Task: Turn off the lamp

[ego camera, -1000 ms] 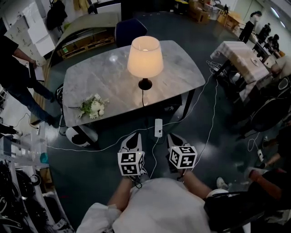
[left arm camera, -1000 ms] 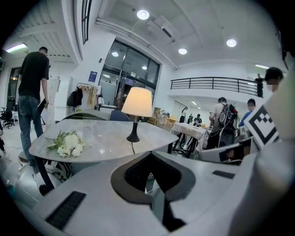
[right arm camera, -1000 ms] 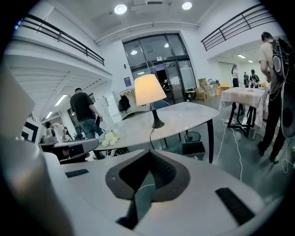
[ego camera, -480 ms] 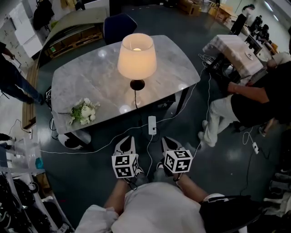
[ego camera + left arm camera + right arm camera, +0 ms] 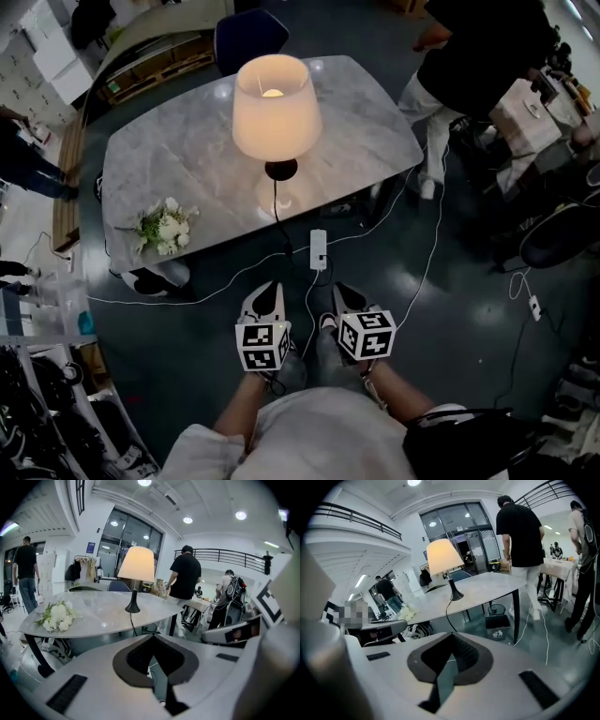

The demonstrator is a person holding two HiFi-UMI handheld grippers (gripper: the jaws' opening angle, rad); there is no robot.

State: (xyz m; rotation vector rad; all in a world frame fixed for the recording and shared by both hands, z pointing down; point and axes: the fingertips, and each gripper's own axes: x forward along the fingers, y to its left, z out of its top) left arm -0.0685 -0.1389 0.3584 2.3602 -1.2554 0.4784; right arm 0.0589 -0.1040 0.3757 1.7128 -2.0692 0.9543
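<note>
The lamp [image 5: 277, 105] stands lit on the grey marble table [image 5: 366, 122], with a cream shade and a black base [image 5: 280, 170]. Its black cord drops over the table's near edge toward a white power block [image 5: 319, 249] on the floor. My left gripper [image 5: 265, 298] and right gripper [image 5: 345, 295] hang side by side low over the floor, short of the table, both shut and empty. The lit lamp [image 5: 137, 564] shows ahead of the left gripper [image 5: 152, 637] in the left gripper view. In the right gripper view the lamp [image 5: 441, 556] stands beyond the right gripper [image 5: 451, 634].
A bunch of white flowers [image 5: 161, 227] lies on the table's left part. White cables [image 5: 427, 253] trail over the dark floor. A person in black [image 5: 473, 47] stands at the table's far right corner. A blue chair [image 5: 248, 37] sits behind the table, and a black bin [image 5: 497, 622] under it.
Both grippers have sunk a little toward the floor. The person in black has walked from the right side round to the table's far right corner. The lamp stays lit.
</note>
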